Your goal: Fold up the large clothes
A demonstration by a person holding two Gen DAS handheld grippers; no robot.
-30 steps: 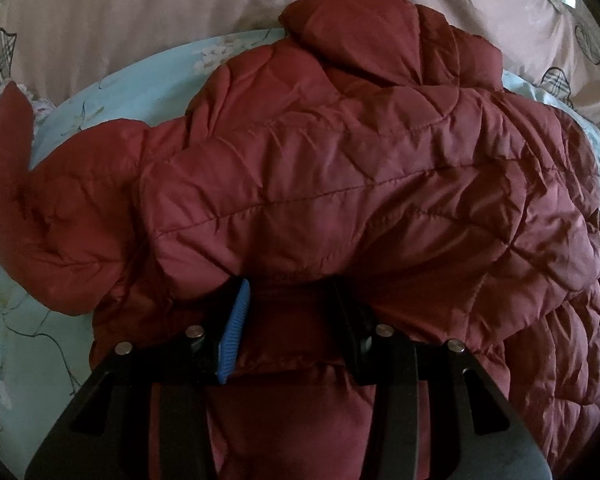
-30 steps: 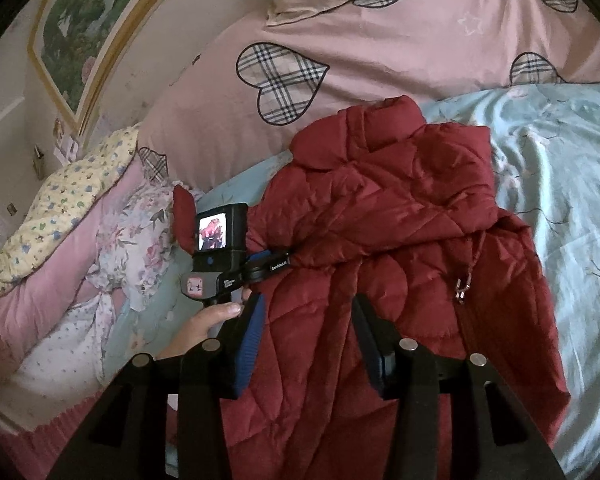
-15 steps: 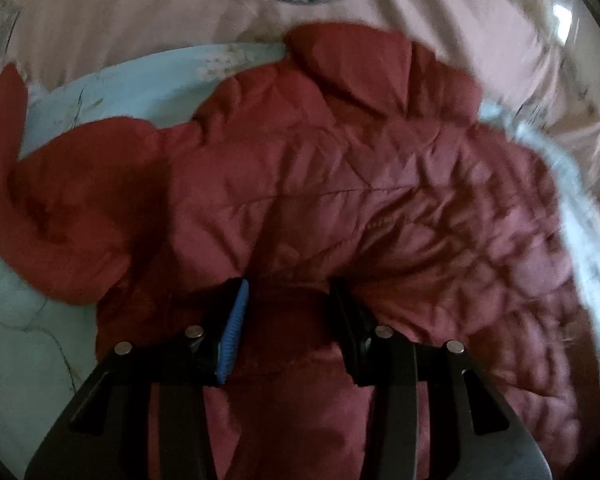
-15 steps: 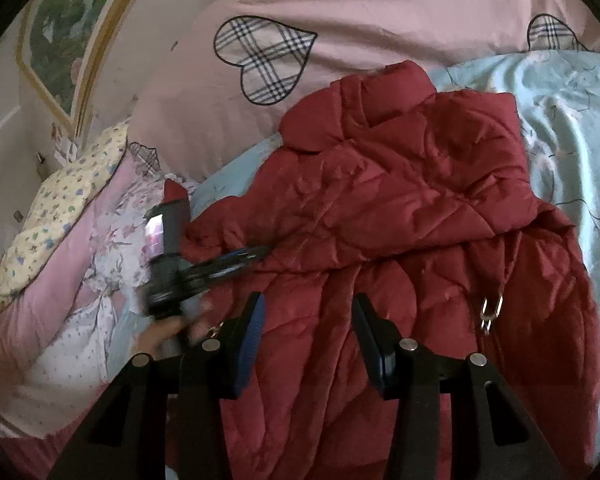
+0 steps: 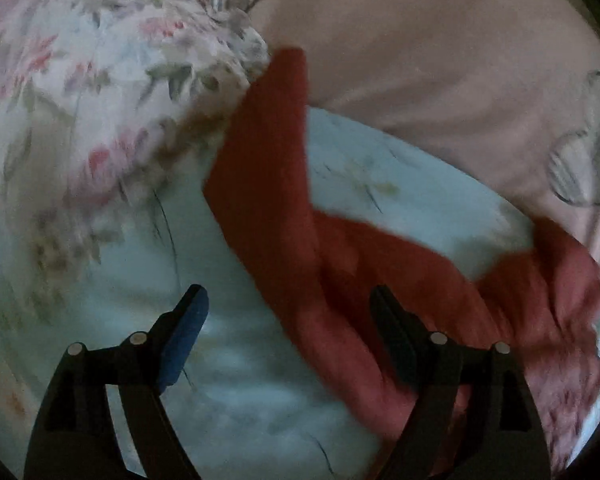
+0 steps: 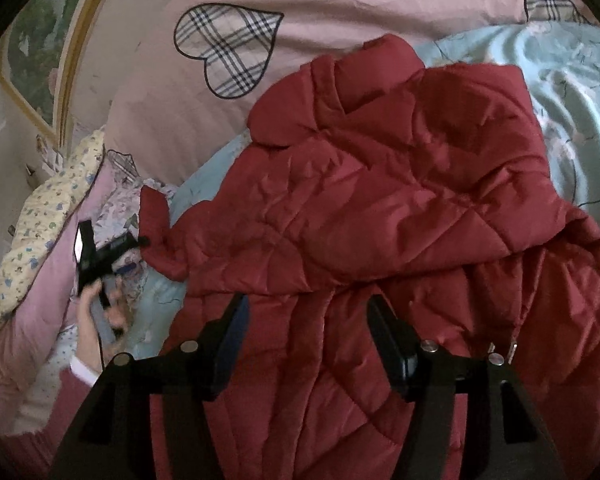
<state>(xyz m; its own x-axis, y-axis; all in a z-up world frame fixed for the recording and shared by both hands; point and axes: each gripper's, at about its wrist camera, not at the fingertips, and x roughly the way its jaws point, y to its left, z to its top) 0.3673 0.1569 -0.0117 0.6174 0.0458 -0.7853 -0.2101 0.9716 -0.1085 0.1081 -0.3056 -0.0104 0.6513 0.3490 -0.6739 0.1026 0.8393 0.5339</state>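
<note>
Right wrist view shows the quilted dark-red padded jacket [image 6: 380, 208] spread on the pale-blue floral bed sheet [image 6: 572, 92], collar toward twelve o'clock against the pink heart-patterned pillow [image 6: 340, 12], its long axis running twelve to six. One sleeve is folded across the body; the other trails toward nine o'clock. The left gripper [image 5: 284, 320] is opening, released, over the sheet beside that sleeve; the right gripper [image 6: 304, 320] is opening above the hem, gripping nothing. Next, I judge, the left must seize the loose sleeve and carry it inward.

The right gripper [image 6: 306, 330] is being opened just above the red quilted jacket [image 6: 380, 200], nothing being pinched between its jaws.
</note>
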